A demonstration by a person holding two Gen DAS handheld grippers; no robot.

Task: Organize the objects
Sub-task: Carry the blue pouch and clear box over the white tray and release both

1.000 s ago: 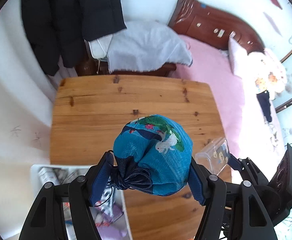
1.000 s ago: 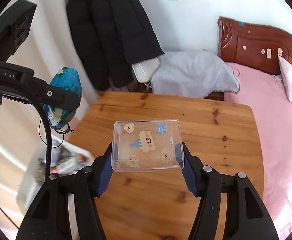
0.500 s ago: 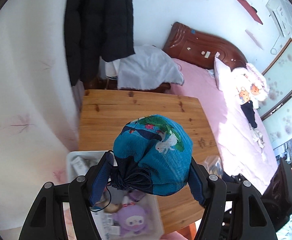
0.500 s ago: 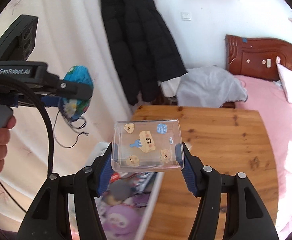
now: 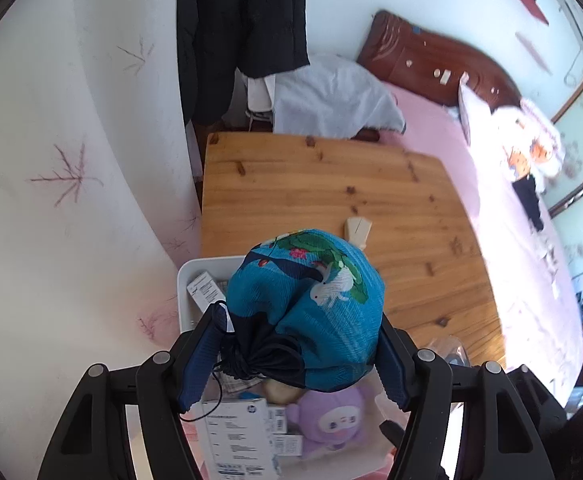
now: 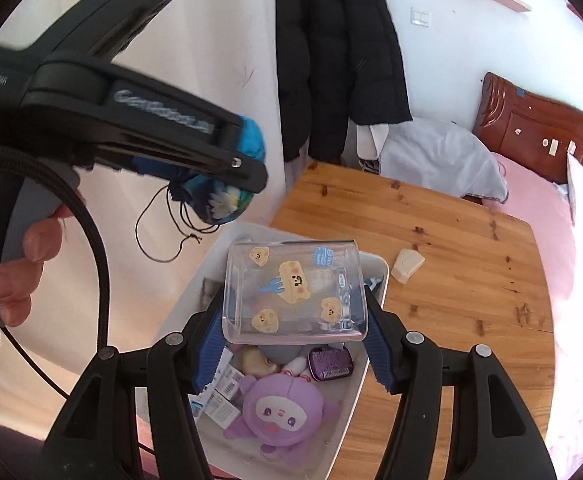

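Note:
My left gripper [image 5: 297,356] is shut on a blue drawstring pouch [image 5: 311,304] with a bird print and holds it above a white bin [image 5: 185,280]. My right gripper [image 6: 291,336] is shut on a clear plastic box [image 6: 293,288] with cheese stickers, also above the white bin [image 6: 355,412]. The bin holds a purple plush toy [image 6: 277,414], small cartons [image 5: 235,436] and a dark tin [image 6: 329,364]. The left gripper and pouch [image 6: 227,196] show at upper left in the right wrist view.
The bin sits at the near left edge of a wooden table [image 5: 311,188]. A small beige block [image 6: 407,266] lies on the table beside the bin. A bed [image 5: 503,216] is to the right. A black coat [image 6: 339,52] hangs on the wall behind.
Both grippers have pulled back and to the left with their loads, from over the table to over the white bin. The bin's contents have come into view.

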